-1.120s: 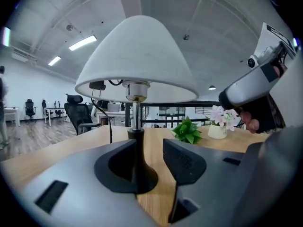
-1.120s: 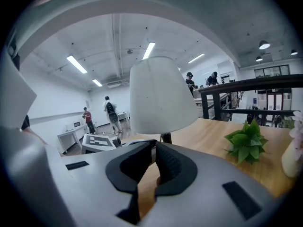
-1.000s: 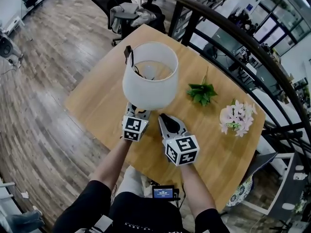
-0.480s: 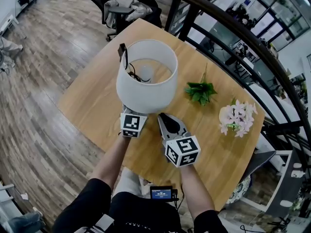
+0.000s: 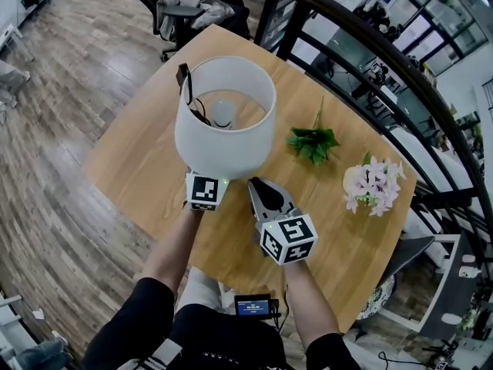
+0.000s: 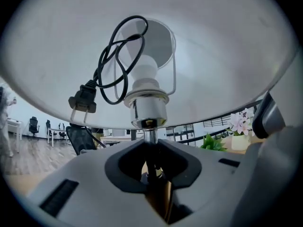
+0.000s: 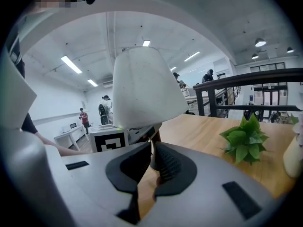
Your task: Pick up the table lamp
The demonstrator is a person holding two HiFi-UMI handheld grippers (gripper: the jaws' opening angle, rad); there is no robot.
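As its jaws have just been closing, the left gripper clamps the thin stem of the table lamp, seemingly lifted just above the wooden table; the right gripper, jaws nearly together and empty, hovers beside.

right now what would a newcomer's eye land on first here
The white-shaded table lamp toward the wooden table's left side, its cord and plug looped inside the shade. The left claw has just been closing on its stem. To its right sit a green sprig and pink flowers.
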